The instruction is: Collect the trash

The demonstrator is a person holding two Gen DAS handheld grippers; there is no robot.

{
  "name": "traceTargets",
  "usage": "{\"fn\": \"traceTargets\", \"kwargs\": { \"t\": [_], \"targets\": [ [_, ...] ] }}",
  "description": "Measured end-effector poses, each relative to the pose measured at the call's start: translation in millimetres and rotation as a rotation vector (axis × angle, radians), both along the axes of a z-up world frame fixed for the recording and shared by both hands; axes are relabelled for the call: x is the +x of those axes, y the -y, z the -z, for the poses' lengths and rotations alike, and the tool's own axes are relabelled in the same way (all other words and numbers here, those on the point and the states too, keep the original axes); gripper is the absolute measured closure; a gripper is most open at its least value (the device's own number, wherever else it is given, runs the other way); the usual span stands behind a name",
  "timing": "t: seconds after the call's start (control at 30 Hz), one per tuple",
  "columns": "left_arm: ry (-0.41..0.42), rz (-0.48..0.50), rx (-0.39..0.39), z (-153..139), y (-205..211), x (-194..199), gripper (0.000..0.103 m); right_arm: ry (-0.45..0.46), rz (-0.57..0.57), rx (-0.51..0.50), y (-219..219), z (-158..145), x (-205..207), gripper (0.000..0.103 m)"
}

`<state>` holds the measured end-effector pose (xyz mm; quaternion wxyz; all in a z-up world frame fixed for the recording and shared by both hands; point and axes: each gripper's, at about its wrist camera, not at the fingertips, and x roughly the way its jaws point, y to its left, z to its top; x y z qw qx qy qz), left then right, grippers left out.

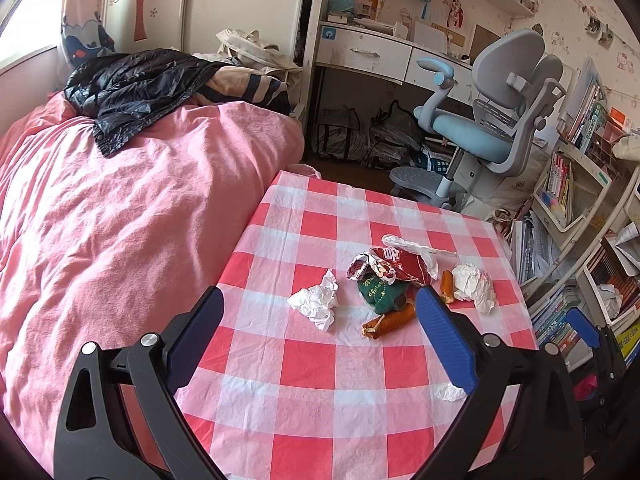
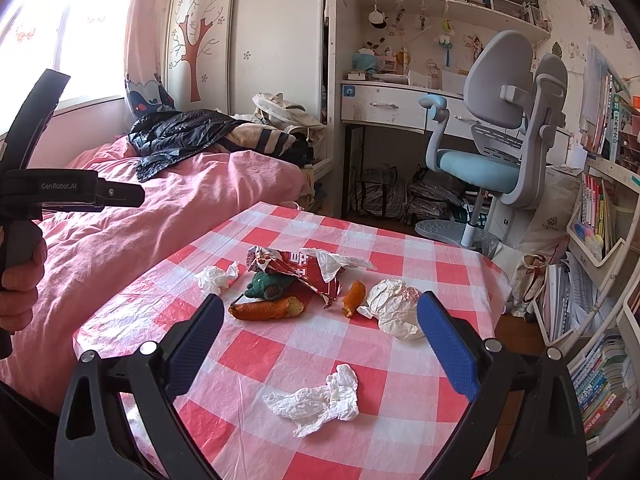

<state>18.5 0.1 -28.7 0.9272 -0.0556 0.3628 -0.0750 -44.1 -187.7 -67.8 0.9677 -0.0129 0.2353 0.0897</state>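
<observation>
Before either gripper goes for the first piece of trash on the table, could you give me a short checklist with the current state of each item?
1. Left gripper open: ok, jaws wide apart and empty.
2. Right gripper open: ok, jaws wide apart and empty.
3. Nearest piece free to grab: ok, the flat tissue lies alone on the tablecloth, in front of the right gripper.
4. Other pieces apart: not ok, the red wrapper overlaps the green item and a white wrapper.
5. Peels in reach: ok, both in the open beside the pile.
6. Bin or bag for the trash: cannot tell, none in either view.
</observation>
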Motion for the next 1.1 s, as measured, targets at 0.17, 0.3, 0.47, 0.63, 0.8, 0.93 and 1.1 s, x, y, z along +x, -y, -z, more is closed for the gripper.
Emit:
{"fn": "traceTargets", "kwargs": {
  "t": [0.17, 0.3, 0.47, 0.63, 0.8, 0.93, 1.1],
  "targets": [
    [-0.001, 0.000, 0.001, -0.5, 0.5, -0.1, 0.010, 0.000, 0.000, -0.001, -0.2, 0.3, -0.2, 0.010],
    [-0.002, 0.001, 0.002, -0.6, 0.1, 0.2, 0.010, 0.000, 0.000, -0.002, -0.6, 0.3, -0.2, 0.010],
    [-0.002, 0.001, 0.002, -1.3, 1.2, -0.1, 0.010, 0.001, -0.001, -0.004, -1.2, 0.5, -0.1, 0.010],
    [-0.003, 0.001, 0.002, -1.8, 1.6, -0.2, 0.009, 0.001, -0.001, -0.004, -1.5, 0.7, 0.1, 0.010],
    [-0.004, 0.001, 0.003, -2.2, 1.9, -0.1, 0.009, 0.001, -0.001, -0.005, -1.7, 0.7, 0.3, 0.010],
    [-0.004, 0.002, 0.004, -2.8, 2.2, -0.1, 0.009, 0.001, -0.001, -0.006, -2.0, 0.9, 0.3, 0.010],
    [-0.007, -0.005, 0.023, -0.4, -11.8, 3.7, 0.008, -0.003, 0.006, -0.003, -1.2, 1.8, 0.8, 0.010]
  ]
}}
